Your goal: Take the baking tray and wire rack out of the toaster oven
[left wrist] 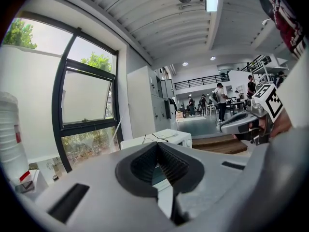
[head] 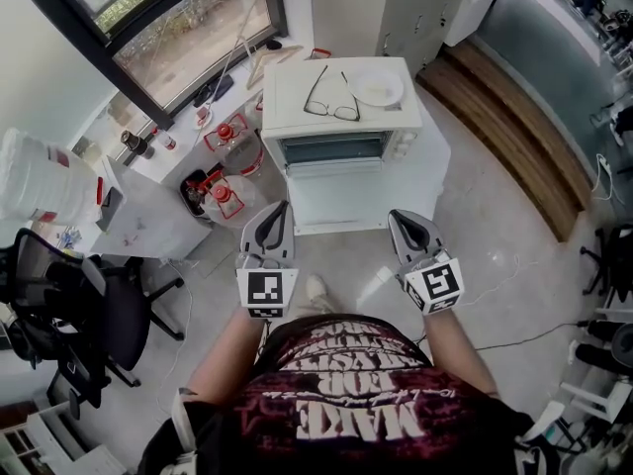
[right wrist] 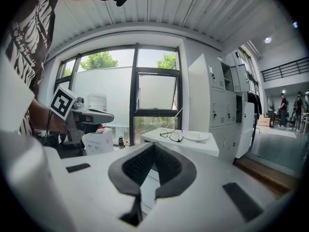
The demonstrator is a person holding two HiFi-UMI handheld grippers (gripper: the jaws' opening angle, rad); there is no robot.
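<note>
The white toaster oven (head: pixel 341 117) stands on a white table (head: pixel 430 181) ahead of me, its dark glass front (head: pixel 332 149) facing me. The baking tray and wire rack do not show. On the oven top lie a pair of glasses (head: pixel 331 97) and a white plate (head: pixel 377 87). My left gripper (head: pixel 280 209) and right gripper (head: pixel 403 216) hover side by side just short of the table's front edge, both shut and empty. In the left gripper view the closed jaws (left wrist: pixel 158 146) point at the oven (left wrist: pixel 166 137). The right gripper view has its closed jaws (right wrist: pixel 153 146) under the oven top (right wrist: pixel 193 144).
A black office chair (head: pixel 79 315) stands at the left. Water jugs with red caps (head: pixel 226 135) sit on the floor left of the table, below a window. A wooden step (head: pixel 514 137) runs along the right. Grey lockers (head: pixel 425 8) rise behind the oven.
</note>
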